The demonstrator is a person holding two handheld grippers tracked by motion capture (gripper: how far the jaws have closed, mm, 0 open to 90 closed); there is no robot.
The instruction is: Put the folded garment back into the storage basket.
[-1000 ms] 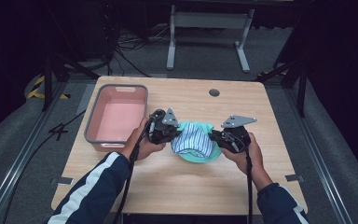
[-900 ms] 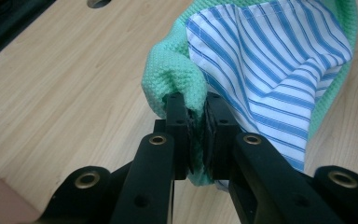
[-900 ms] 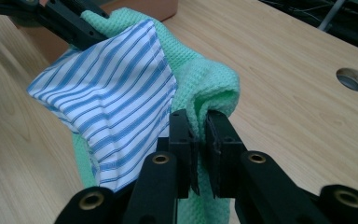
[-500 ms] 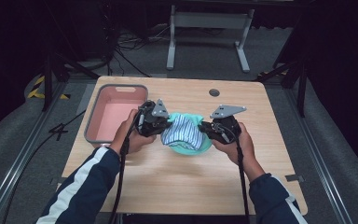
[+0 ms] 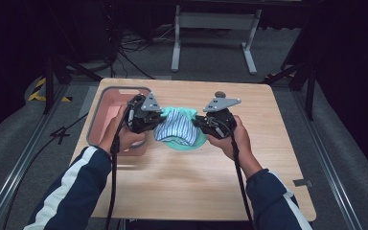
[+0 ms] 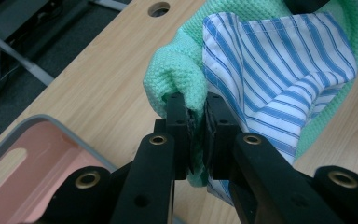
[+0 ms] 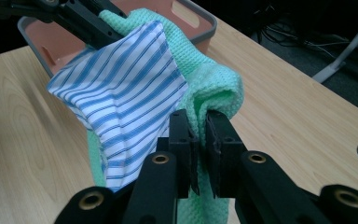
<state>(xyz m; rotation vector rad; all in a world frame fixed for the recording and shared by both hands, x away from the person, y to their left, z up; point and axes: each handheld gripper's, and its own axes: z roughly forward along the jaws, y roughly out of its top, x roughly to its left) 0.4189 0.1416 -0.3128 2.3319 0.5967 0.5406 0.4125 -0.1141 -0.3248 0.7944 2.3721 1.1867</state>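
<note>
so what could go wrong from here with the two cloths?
1. Both the left gripper and the right gripper pinch the green cloth by small bunched folds; one may slip out.
2. The striped cloth lies loosely over the green one, so it could slide off.
3. The pink tray sits close by the left gripper, so the hanging cloth might snag its rim.

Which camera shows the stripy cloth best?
The right gripper view: the striped cloth spreads wide against the green cloth. The left gripper view shows it close too; the high view shows it small.
</note>
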